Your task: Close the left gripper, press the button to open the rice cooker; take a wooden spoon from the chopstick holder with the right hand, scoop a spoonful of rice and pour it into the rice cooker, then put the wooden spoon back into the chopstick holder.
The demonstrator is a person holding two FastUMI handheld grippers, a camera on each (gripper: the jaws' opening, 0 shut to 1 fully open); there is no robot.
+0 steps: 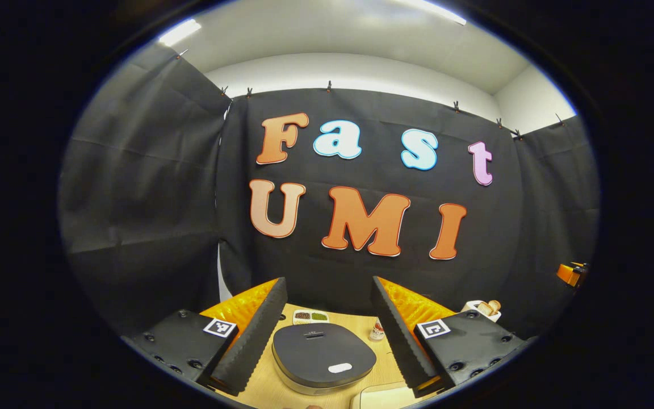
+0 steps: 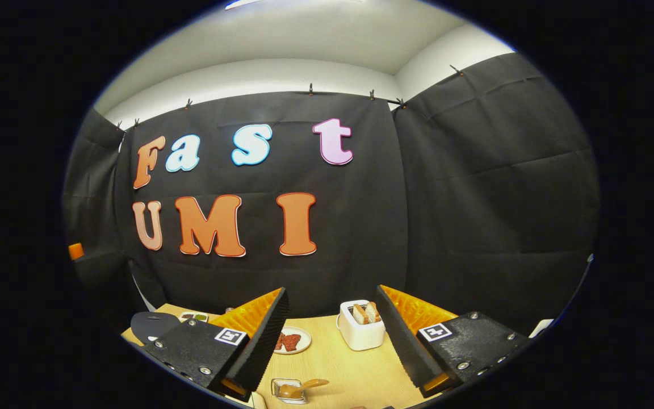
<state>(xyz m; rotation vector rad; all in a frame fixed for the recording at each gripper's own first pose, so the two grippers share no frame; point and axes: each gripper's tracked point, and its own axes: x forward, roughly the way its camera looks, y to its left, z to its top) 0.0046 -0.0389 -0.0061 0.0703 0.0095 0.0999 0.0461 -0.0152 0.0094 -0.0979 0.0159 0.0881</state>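
In the left gripper view the rice cooker (image 1: 324,355) sits on the wooden table with its dark lid down and a white button (image 1: 339,368) near its front edge. My left gripper (image 1: 328,284) hovers open above and in front of it, touching nothing. In the right gripper view my right gripper (image 2: 332,291) is also open and empty. A white chopstick holder (image 2: 361,335) with wooden handles sticking up stands on the table between its fingers, farther off. A small dish (image 2: 287,389) with a wooden spoon (image 2: 301,387) lying in it sits close below.
A two-part condiment dish (image 1: 311,316) and a small jar (image 1: 377,330) stand behind the cooker. A plate of red food (image 2: 291,341) lies left of the holder. A white object (image 1: 384,397) sits at the table's near edge.
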